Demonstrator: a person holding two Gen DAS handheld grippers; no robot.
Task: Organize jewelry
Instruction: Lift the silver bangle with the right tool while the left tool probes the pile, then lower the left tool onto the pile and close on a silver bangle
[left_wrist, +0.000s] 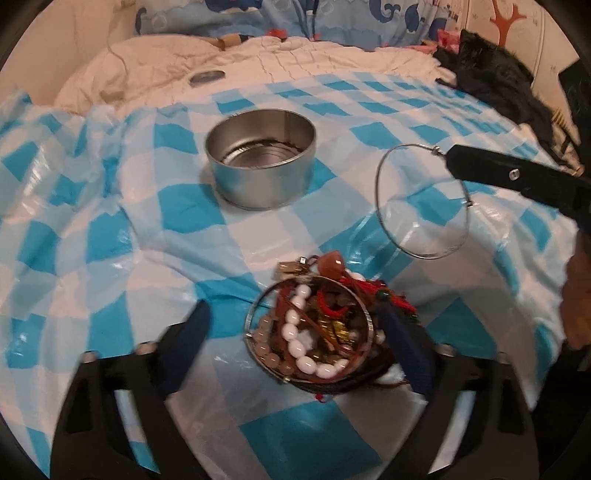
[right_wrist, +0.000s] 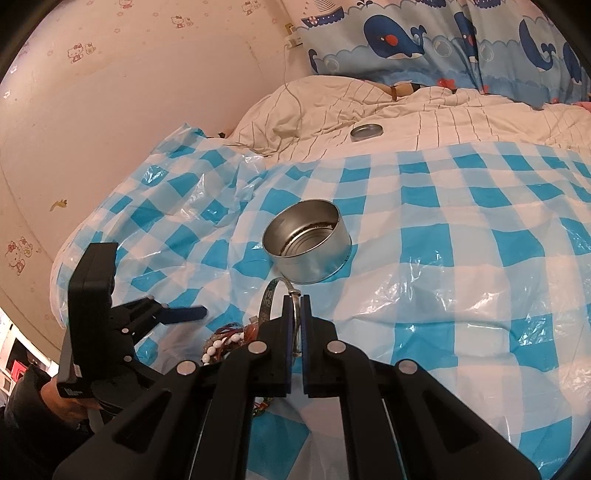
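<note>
A pile of jewelry (left_wrist: 314, 328) with white beads, red cords and a silver bangle lies on the blue checked cloth (left_wrist: 110, 258). My left gripper (left_wrist: 295, 332) is open, its blue fingers either side of the pile. My right gripper (right_wrist: 295, 306) is shut on a thin silver bangle (left_wrist: 421, 203) and holds it in the air, right of an open round tin (left_wrist: 260, 160). In the right wrist view the bangle (right_wrist: 275, 295) sits just in front of the tin (right_wrist: 308, 242). The pile (right_wrist: 229, 339) shows partly behind the right gripper.
The tin's lid (right_wrist: 365, 131) lies on the cream quilt (right_wrist: 406, 118) behind the cloth. A black garment (left_wrist: 509, 85) lies at the far right. Whale-print pillows (right_wrist: 424, 40) line the back. A pink wall (right_wrist: 110, 110) stands at the left.
</note>
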